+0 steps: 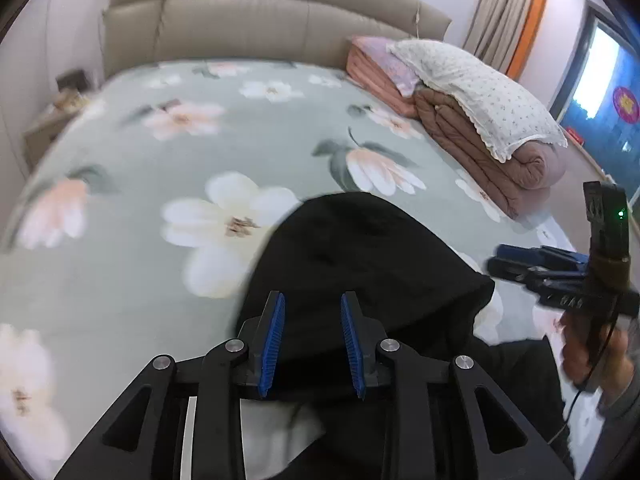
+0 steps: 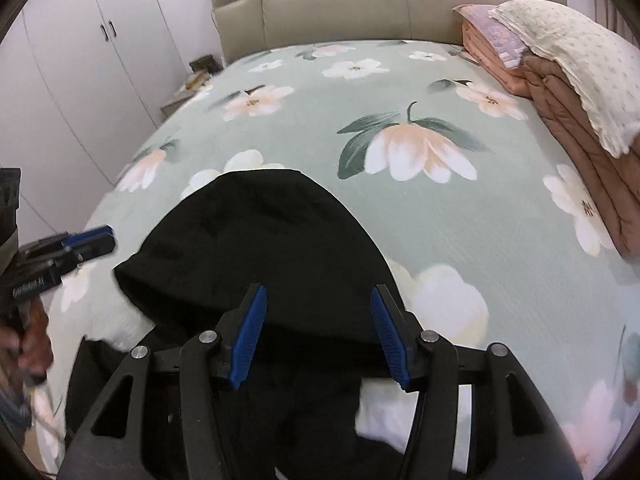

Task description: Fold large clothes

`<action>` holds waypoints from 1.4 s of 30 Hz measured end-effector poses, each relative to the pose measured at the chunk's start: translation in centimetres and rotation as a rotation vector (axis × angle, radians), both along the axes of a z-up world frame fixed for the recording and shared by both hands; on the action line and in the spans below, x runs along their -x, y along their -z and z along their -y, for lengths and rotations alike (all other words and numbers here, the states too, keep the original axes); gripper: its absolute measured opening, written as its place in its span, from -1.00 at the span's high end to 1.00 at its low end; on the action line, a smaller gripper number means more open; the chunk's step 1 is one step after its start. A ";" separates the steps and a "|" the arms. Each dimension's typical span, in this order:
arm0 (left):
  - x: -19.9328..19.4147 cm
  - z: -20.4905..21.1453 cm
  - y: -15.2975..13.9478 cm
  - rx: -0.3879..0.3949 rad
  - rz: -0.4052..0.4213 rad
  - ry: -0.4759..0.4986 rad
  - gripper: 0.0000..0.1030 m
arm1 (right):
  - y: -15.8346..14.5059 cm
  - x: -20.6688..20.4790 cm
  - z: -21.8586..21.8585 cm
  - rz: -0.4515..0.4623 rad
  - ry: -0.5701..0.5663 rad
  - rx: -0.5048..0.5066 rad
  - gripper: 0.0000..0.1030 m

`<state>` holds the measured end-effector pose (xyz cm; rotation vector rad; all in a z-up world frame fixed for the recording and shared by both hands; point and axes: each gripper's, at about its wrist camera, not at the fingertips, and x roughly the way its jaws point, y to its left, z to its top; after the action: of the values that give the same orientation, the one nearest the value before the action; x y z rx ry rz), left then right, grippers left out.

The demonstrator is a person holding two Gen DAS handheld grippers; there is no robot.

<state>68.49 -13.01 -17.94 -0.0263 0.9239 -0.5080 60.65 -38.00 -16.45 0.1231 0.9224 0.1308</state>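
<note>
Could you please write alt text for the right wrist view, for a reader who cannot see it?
The right gripper hangs open over a black garment lying on a floral green bedsheet. The left gripper enters from the left edge, and folded brown quilts under a pillow sit along the bed's right side.

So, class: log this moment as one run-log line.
stage: fold laid | black garment: on floral bedsheet | left tool: open, empty | right tool: open, empty | both above garment
</note>
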 end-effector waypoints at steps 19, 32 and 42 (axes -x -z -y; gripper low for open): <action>0.0 0.0 10.0 0.063 -0.150 -0.073 0.43 | 2.5 -6.8 -4.3 0.038 -0.035 -0.033 -0.07; 0.4 -1.1 8.9 0.102 -0.130 -0.081 0.43 | 7.4 -10.6 -6.2 -0.101 -0.108 0.081 -0.02; -0.4 -3.4 8.7 0.149 -0.235 -0.155 0.25 | 8.0 -0.8 -1.1 -0.244 -0.107 0.117 0.26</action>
<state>68.86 -9.57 -26.63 -0.2959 1.1022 -0.4341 61.50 -36.92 -24.48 -0.0200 1.1780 0.1632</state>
